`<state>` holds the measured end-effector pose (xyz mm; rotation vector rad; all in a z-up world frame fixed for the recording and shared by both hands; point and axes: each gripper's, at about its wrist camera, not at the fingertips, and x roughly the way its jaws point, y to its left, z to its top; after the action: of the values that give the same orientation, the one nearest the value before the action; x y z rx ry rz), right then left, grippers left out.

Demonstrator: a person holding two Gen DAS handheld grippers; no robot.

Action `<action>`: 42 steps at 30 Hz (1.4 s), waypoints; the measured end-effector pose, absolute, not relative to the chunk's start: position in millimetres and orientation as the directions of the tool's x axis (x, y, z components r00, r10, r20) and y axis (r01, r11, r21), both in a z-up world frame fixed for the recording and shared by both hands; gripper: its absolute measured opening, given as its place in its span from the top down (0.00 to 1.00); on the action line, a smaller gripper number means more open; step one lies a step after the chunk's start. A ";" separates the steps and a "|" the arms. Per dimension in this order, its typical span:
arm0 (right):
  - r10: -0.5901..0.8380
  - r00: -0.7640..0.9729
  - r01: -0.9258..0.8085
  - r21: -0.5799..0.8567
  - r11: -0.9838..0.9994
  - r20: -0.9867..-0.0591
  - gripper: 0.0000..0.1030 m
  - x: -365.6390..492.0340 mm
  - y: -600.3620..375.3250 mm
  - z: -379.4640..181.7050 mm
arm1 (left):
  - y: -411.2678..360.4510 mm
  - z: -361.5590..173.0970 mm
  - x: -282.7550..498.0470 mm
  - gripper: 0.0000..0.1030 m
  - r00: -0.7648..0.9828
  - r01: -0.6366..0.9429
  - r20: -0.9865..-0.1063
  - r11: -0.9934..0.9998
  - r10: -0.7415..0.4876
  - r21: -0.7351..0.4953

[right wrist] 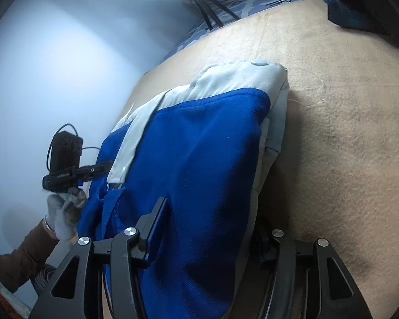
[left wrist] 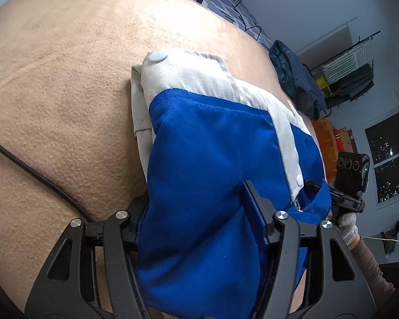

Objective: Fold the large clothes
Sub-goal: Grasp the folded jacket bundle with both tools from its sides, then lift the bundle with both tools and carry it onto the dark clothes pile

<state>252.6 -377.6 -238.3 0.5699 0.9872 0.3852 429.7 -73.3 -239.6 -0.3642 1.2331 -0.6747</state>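
Folded blue and grey garment (left wrist: 207, 159) lying on tan blanket (left wrist: 66, 93) over the bed, white snap button (left wrist: 158, 57) at far corner. Left gripper (left wrist: 196, 202) clamped on thick near edge of garment, fabric bunched between both fingers. Right gripper (right wrist: 210, 218) likewise gripping near edge at other side. Gloved hand (right wrist: 63, 212) visible behind left gripper. Dark clothes (left wrist: 295, 77) piled far off.

Black hand-held gripper (left wrist: 194, 207) with silver screws, knitted white glove (right wrist: 62, 219), brown sleeve (right wrist: 21, 257)
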 end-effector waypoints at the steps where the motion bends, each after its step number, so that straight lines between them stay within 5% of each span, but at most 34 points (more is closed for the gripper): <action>1: 0.541 0.513 -0.045 0.608 0.792 -0.666 0.44 252.0 -376.4 -238.5 | -73.3 -239.3 429.3 0.39 0.176 0.274 -0.742 0.756 -0.647 -0.594; 14: 0.522 0.517 -0.023 0.598 0.801 -0.679 0.45 259.9 -373.2 -237.0 | -75.4 -239.0 423.9 0.40 0.200 0.308 -0.729 0.749 -0.654 -0.587; 28: 0.443 0.534 -0.033 0.505 0.862 -0.721 0.73 257.3 -358.4 -211.0 | -71.8 -208.6 403.1 0.62 0.254 0.350 -0.738 0.771 -0.625 -0.532; 42: 0.406 0.569 -0.095 0.433 0.896 -0.715 0.80 239.2 -348.7 -163.7 | -98.1 -158.4 379.1 0.70 0.278 0.412 -0.732 0.766 -0.621 -0.493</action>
<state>239.2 -348.7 -163.7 0.3688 0.9231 0.3017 379.1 -98.1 -158.4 -0.2235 1.0855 -0.7005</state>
